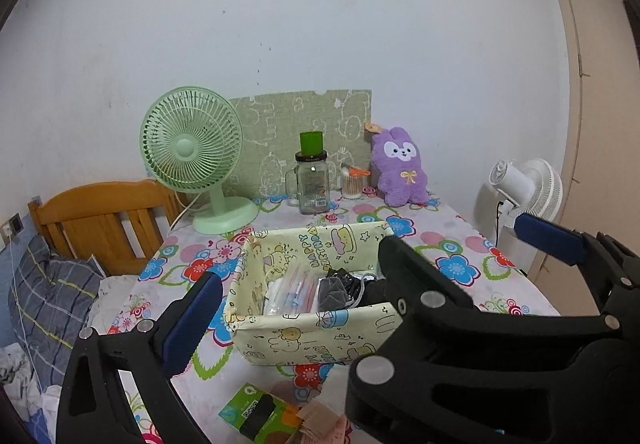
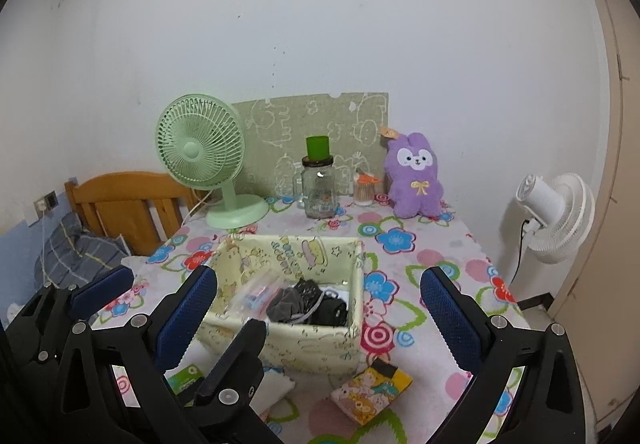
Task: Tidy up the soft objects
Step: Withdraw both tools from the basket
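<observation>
Table (image 2: 440,240) under a flowered cloth extends ahead of both sets of fingers, and the fabric storage bin (image 2: 316,344) sits between and just beyond them, open-topped to receive items, already holding dark soft pieces (image 2: 304,304) beside clear packets. Left gripper (image 1: 368,268) and right gripper (image 2: 316,304) are both spread wide and empty. Purple plush rabbit (image 2: 416,175) stands far beyond the fingertips against the wall, upright, not yet binned.

Soft, even indoor light is falling across both views, leaving the white wall (image 1: 320,23) a dull grey-blue and casting only faint shadows on the flowered surface (image 1: 440,240). The fisheye lens is bending straight lines near the edges and darkening the corners. A small glint is showing on the glass jar (image 2: 320,187). Focus is holding fairly sharp throughout.
</observation>
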Demonstrator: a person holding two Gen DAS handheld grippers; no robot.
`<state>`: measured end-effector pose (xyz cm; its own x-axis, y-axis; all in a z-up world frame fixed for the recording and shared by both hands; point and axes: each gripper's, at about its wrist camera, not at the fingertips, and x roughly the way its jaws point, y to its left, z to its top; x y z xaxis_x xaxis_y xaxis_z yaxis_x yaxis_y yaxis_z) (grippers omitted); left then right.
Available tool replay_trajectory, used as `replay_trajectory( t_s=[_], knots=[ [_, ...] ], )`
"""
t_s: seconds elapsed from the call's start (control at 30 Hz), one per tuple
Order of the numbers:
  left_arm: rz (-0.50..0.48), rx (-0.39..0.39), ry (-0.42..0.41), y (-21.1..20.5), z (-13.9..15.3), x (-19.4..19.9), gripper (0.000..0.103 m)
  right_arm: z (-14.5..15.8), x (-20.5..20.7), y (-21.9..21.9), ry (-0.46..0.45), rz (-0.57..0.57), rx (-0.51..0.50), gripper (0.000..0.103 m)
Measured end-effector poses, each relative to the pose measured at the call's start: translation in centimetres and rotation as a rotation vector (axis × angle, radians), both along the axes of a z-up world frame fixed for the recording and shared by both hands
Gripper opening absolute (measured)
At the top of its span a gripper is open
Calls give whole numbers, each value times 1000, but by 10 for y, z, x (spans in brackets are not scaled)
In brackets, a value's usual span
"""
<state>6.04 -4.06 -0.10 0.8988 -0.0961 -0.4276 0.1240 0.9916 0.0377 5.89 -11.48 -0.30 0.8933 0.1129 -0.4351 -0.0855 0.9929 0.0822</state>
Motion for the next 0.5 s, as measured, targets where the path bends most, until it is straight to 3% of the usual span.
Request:
replay_trajectory(
  t_s=[0.5],
  knots=[
    [-1,-25,51,5,-34,-21,102,-33,-24,8,49,6,-32,97]
  ],
)
